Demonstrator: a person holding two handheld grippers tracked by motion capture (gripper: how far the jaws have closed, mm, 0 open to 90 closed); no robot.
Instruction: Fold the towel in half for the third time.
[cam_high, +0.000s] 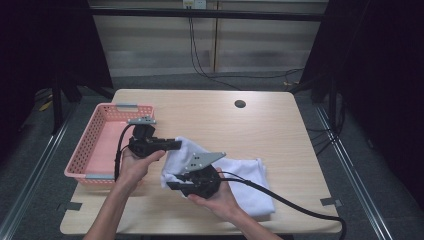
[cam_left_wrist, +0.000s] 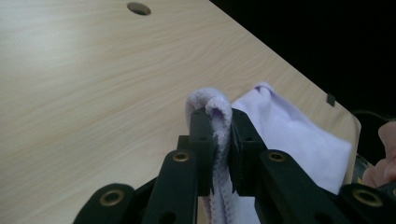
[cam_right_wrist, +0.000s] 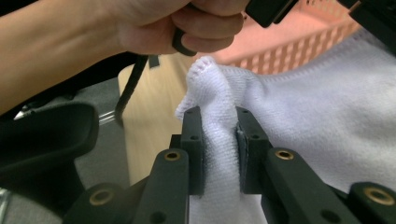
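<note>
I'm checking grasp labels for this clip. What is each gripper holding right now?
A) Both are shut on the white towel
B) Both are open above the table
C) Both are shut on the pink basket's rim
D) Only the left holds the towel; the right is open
A: the left gripper pinches a fold of the white towel, and the right gripper clamps another bunched edge of it.

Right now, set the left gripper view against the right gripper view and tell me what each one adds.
The left gripper view adds the bare wooden table with its round hole and the left tool shut on a towel edge. The right gripper view adds the pink basket, the person's left hand and the right tool pinching a corner. Both share the white towel, bunched between black jaws.
</note>
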